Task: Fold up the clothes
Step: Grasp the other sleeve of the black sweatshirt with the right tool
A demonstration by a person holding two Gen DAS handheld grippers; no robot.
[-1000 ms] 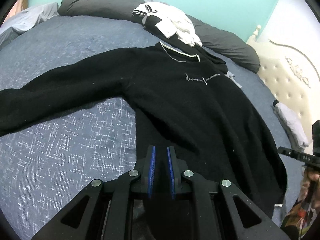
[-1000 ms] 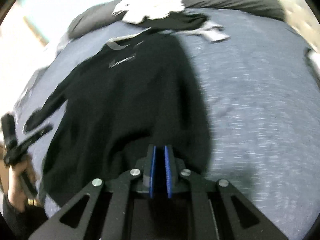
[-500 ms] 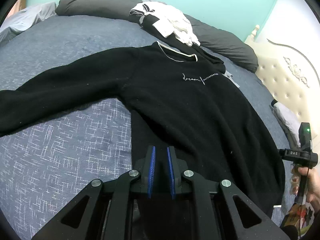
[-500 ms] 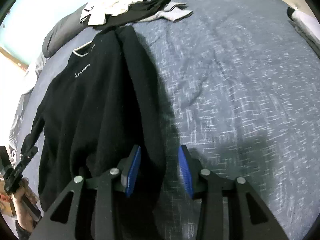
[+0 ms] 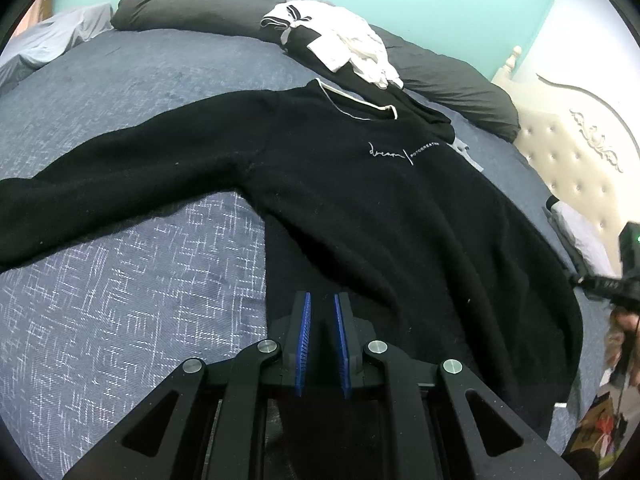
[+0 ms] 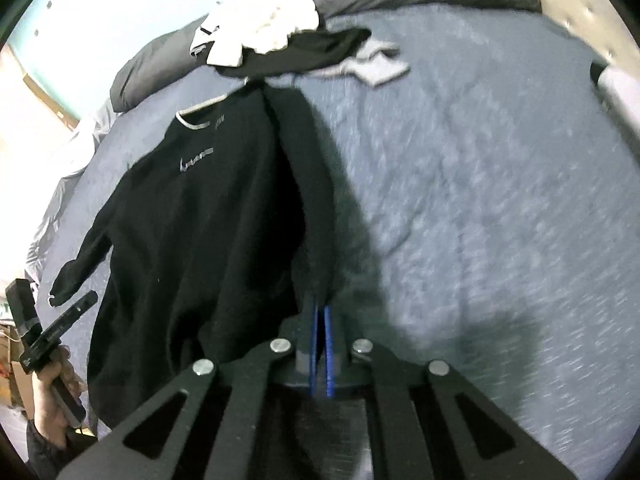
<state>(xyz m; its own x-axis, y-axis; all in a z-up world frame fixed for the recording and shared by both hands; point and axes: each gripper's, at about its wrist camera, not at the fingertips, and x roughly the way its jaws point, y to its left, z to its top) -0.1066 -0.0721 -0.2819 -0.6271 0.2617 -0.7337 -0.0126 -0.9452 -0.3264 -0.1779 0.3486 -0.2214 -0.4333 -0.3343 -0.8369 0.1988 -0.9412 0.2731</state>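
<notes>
Half a second ago: right hand-held gripper [image 6: 322,310] wide open, astride the right sleeve [image 6: 316,208] of the black sweater [image 5: 360,200]. Now: blue pads drawn almost together, with the lower end of that sleeve nipped between them. Likely meaning for the task: sleeve taken in hand, ready to be carried across the body for a fold (a judgement only).

No such change at the left hand-held gripper [image 5: 322,298]: same narrow gap as before, dark cloth between the pads, apparently pinching the hem at the sweater's lower edge.

Sweater itself: front up on the blue bed [image 5: 120,300], collar toward the far pile of clothes [image 5: 340,40], body spread flat and not folded over.

Seen only from the left wrist:
- left sleeve [image 5: 100,188] stretched straight out over the bed
- chest lettering, sharp enough to read as script
- cream headboard [image 5: 580,152] off to the right
- the other gripper at the frame's right edge, too small there to judge its opening

Seen only from the right wrist, though blurred by motion:
- the closed grip on the sleeve
- right sleeve lying along the body's side rather than spread outward
- a hand [image 6: 52,384] holding the left gripper at the lower left
</notes>
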